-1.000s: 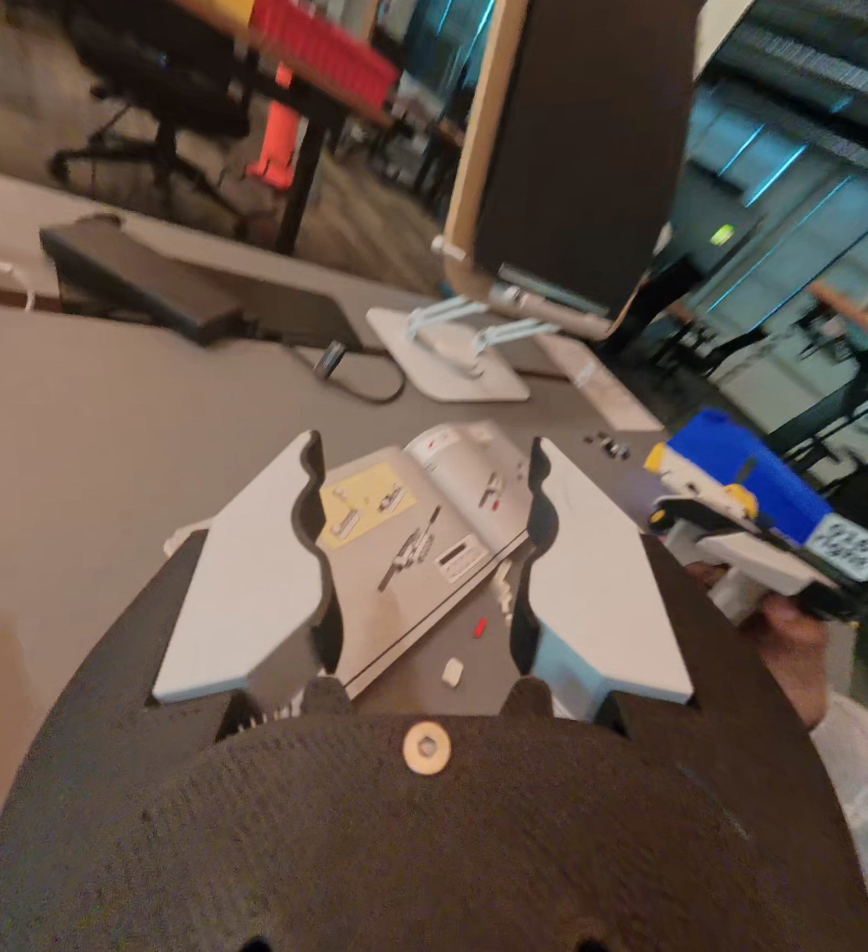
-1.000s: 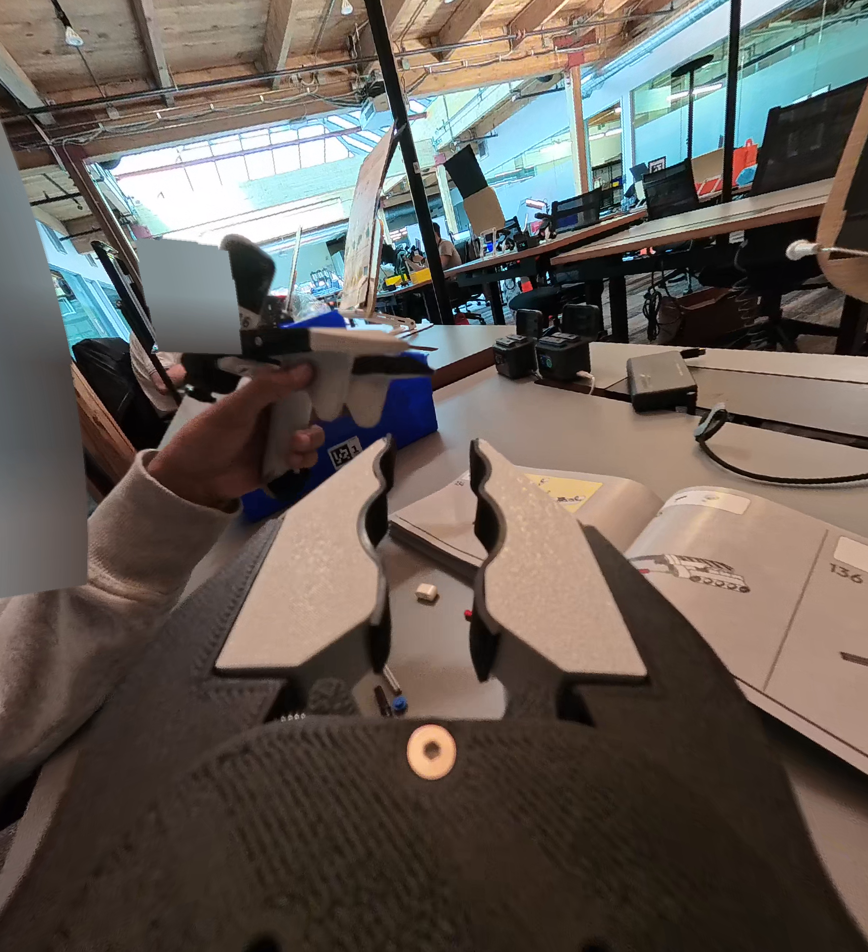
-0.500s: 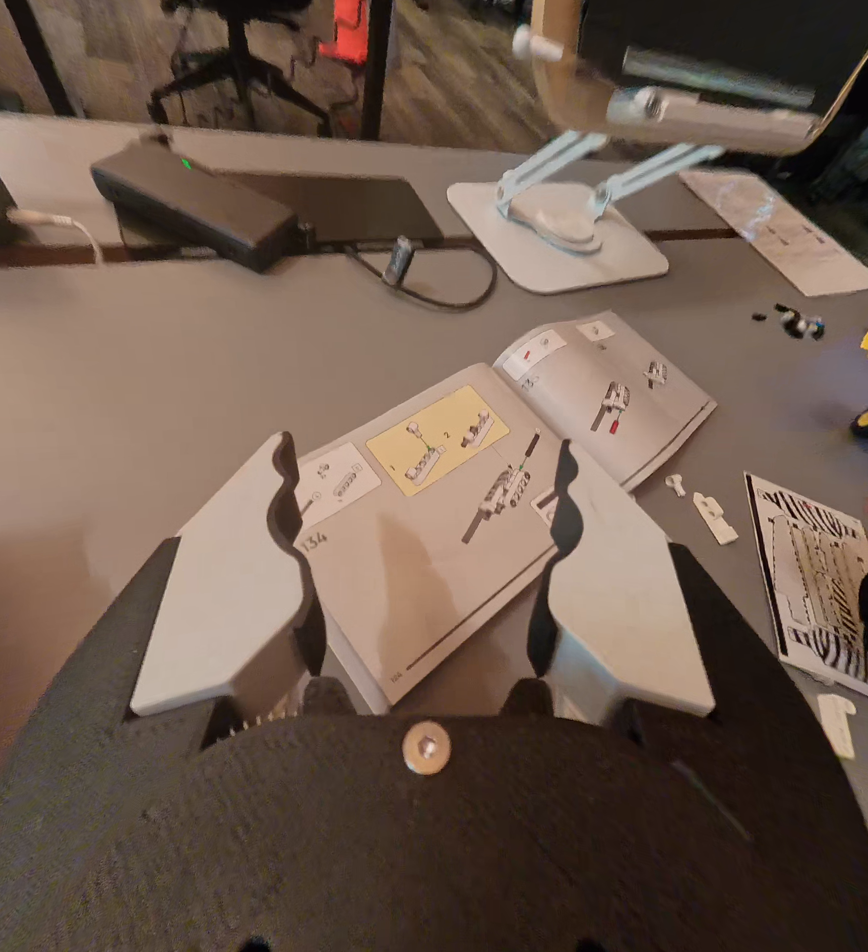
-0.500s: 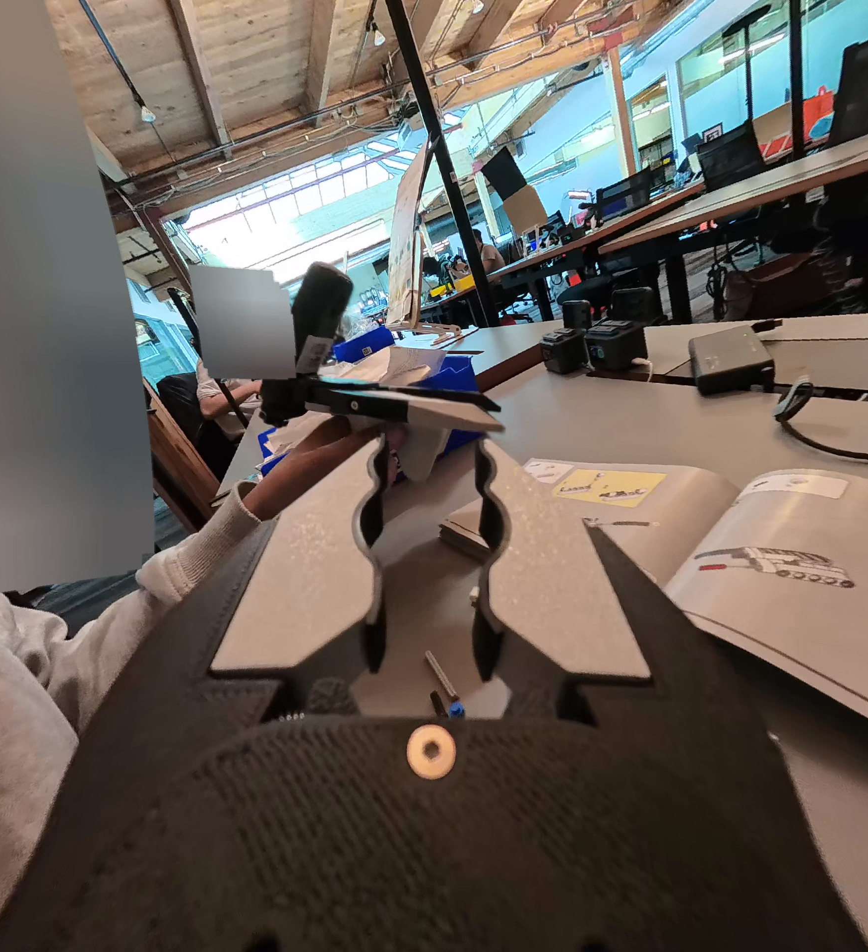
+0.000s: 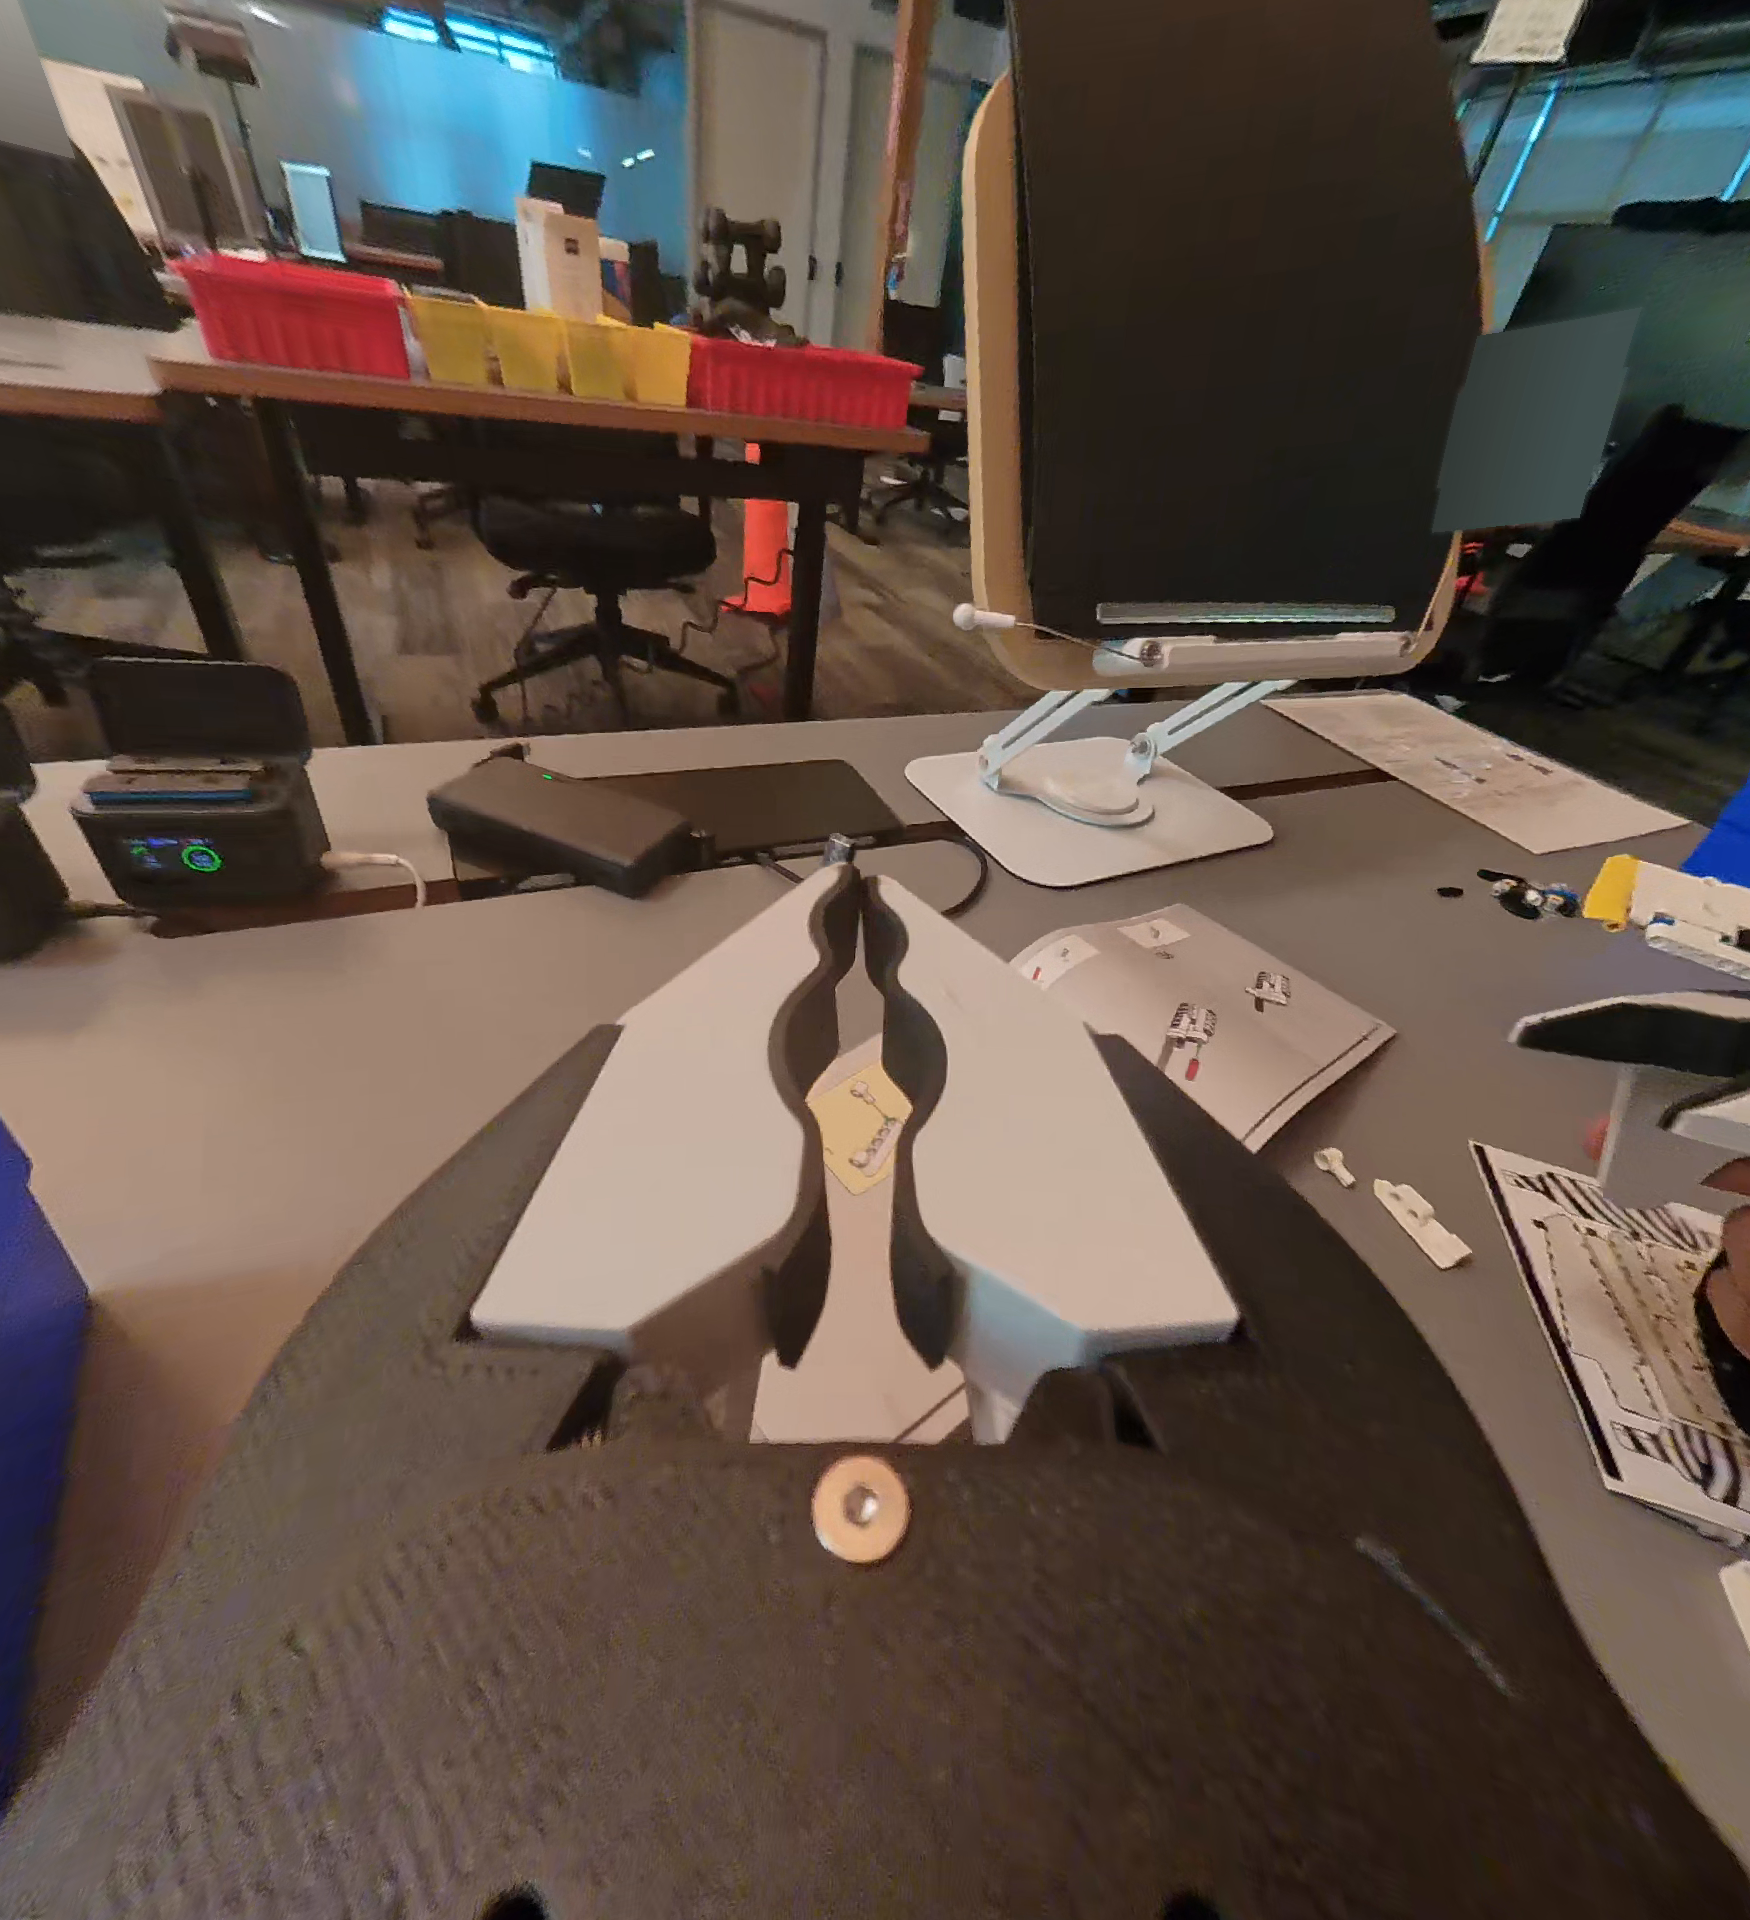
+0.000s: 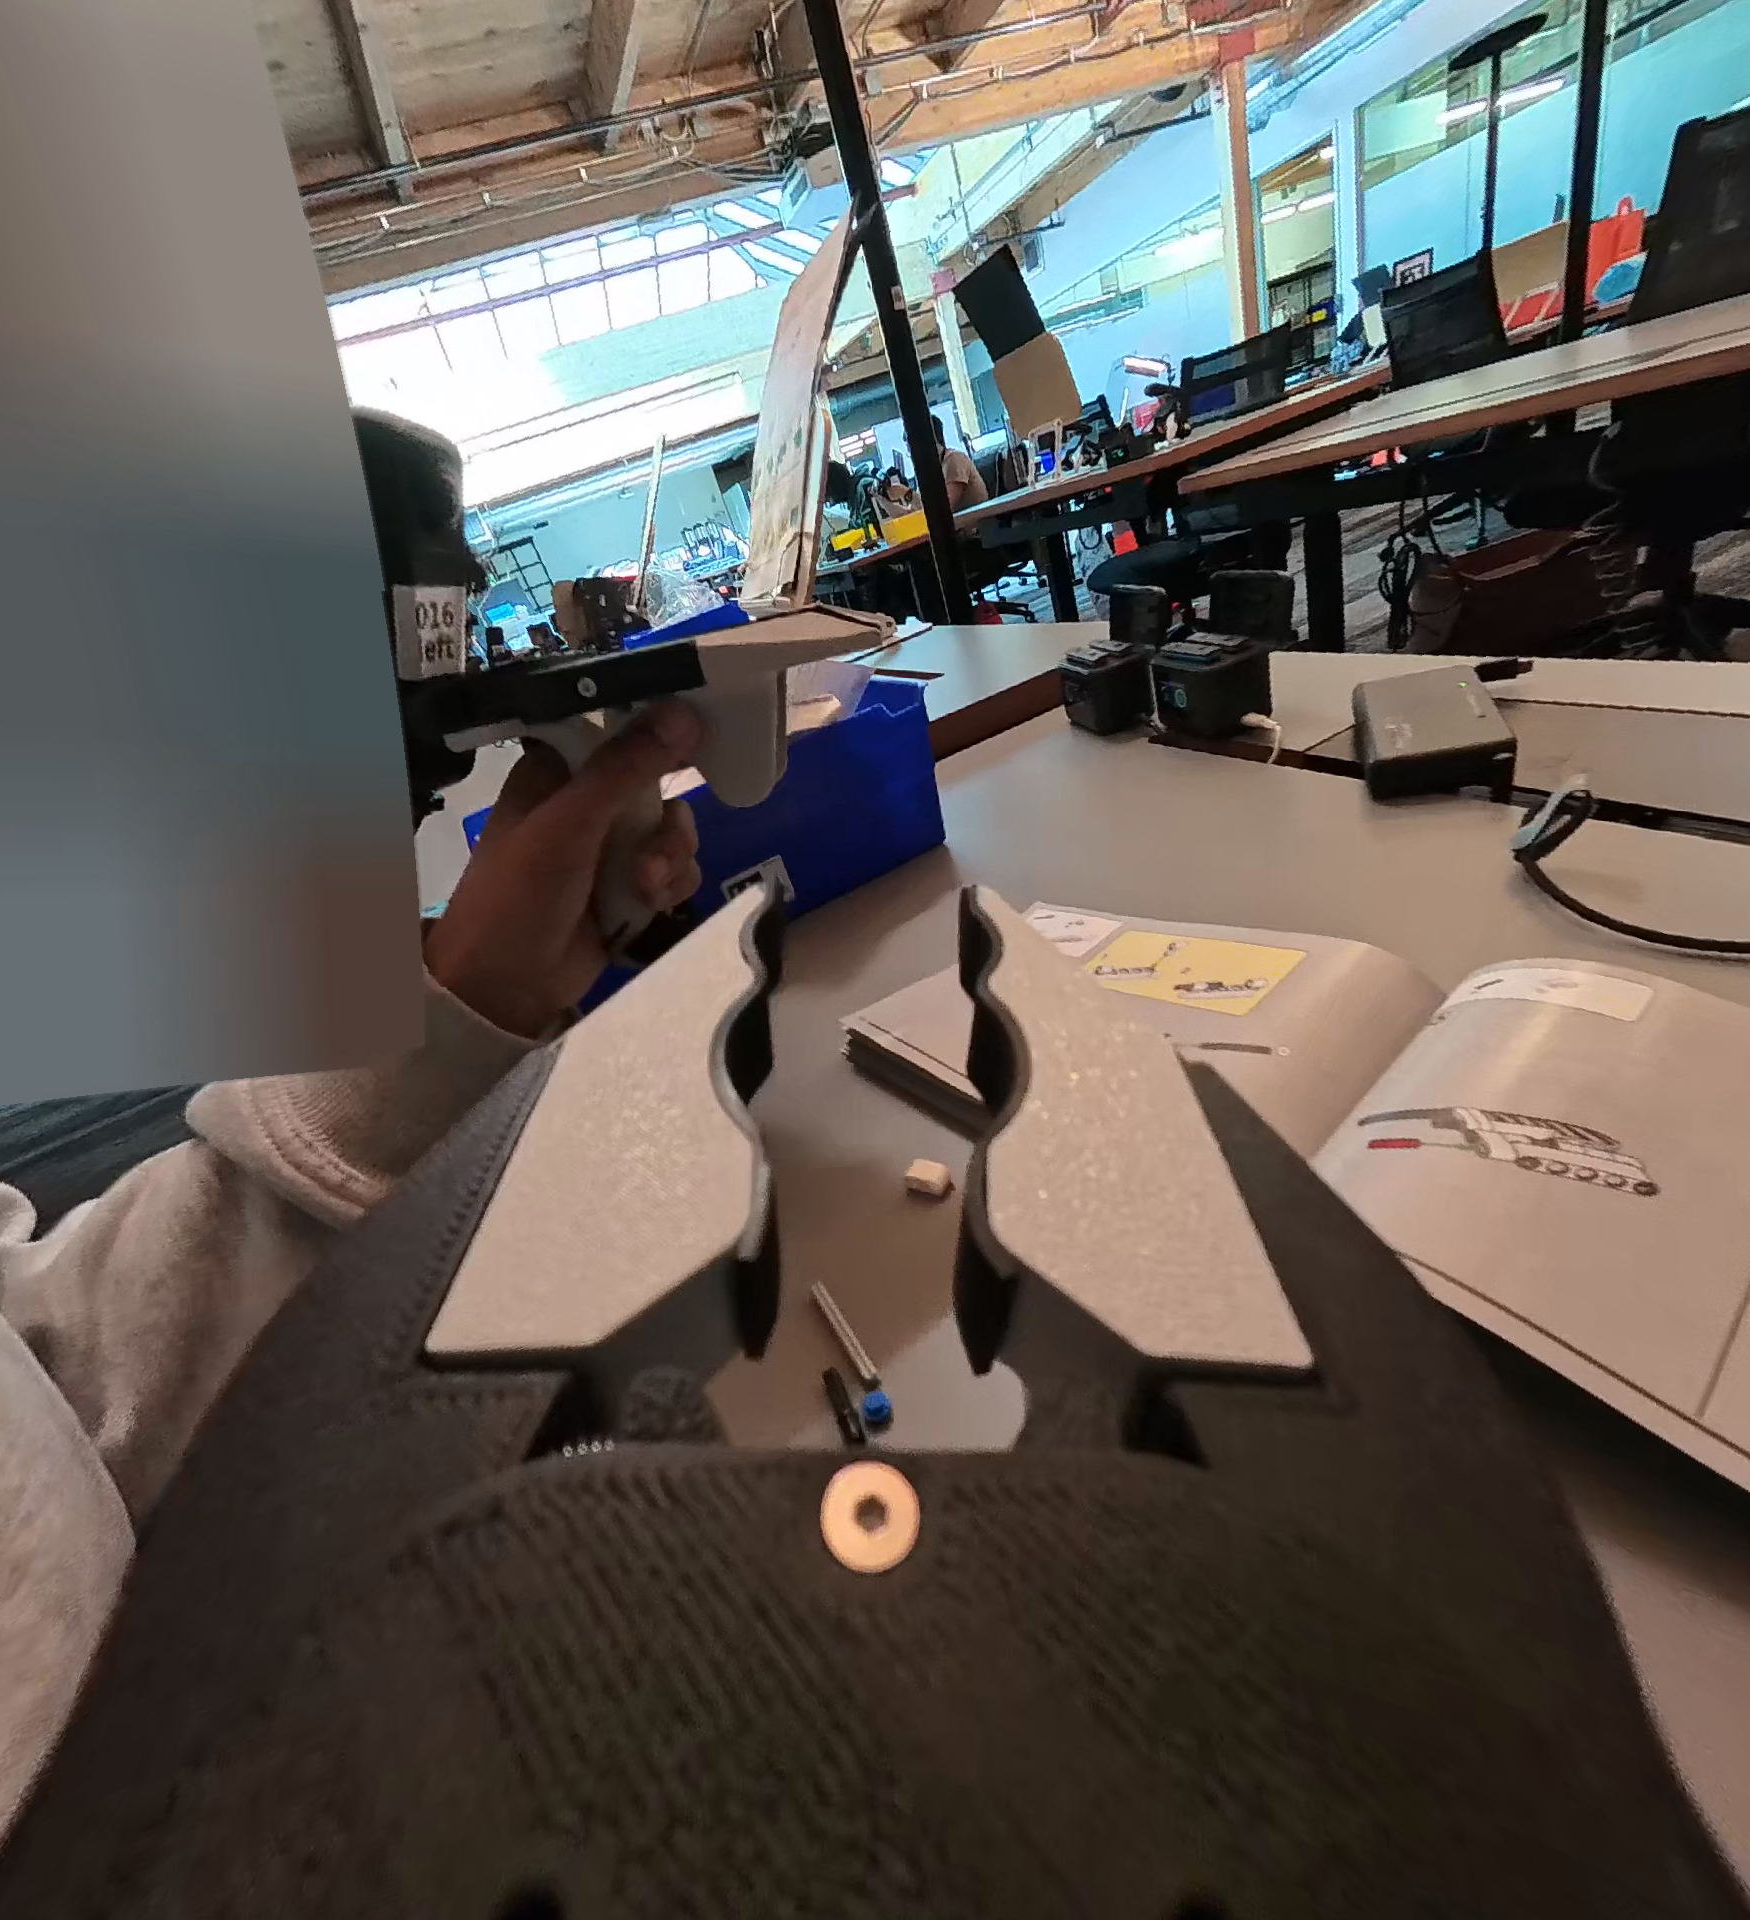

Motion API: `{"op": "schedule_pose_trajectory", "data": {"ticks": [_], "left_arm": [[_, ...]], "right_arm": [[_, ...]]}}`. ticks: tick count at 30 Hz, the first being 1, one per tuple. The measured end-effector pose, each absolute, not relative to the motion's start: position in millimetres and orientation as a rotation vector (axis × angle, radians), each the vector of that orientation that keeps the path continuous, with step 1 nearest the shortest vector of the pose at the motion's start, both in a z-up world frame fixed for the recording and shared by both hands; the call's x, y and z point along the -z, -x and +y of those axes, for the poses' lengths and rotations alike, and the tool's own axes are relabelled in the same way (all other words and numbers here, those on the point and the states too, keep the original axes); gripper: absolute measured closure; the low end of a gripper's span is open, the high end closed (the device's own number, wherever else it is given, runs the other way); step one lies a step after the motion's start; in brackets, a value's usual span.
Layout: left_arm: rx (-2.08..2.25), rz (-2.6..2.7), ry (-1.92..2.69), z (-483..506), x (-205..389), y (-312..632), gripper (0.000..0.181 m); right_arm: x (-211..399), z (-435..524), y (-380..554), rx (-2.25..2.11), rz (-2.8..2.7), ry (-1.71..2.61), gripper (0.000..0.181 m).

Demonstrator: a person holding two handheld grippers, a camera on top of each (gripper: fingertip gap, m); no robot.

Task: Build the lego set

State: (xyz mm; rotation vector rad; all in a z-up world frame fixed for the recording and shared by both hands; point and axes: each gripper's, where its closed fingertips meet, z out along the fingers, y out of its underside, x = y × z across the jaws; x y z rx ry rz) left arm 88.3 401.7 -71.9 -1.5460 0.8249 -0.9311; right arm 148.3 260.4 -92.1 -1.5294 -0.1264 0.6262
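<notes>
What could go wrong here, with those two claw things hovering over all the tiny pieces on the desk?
The right gripper hangs open above a small white piece, a thin grey axle and a blue pin; a clumsy descent could flick them across the table. The left gripper is shut and empty, so it must reopen before grasping. The open instruction booklet lies close and could get snagged.

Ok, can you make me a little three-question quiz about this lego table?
1. True or false: the left hand-held gripper is shut with nothing in it.
2. What lies open on the table? A) instruction booklet B) newspaper C) map
3. Fill in: between the fingers of the right hand-held gripper, down on the table, lies a small ____ lego piece.

Key: 1 true; 2 A; 3 white
</notes>
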Motion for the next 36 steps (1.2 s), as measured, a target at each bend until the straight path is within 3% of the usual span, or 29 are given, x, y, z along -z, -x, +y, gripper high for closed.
{"op": "schedule_pose_trajectory", "data": {"ticks": [1, 36], "left_arm": [[0.921, 0.826, 1.546, 402.3, 72.8, -88.7, 0.181], [1.208, 0.801, 1.433, 382.3, 41.9, -85.3, 0.179]], "right_arm": [[89.9, 259.5, -148.3, -0.627, -0.126, 1.522, 0.149], [90.7, 260.7, -154.2, -0.411, -0.213, 1.542, 0.151]]}}
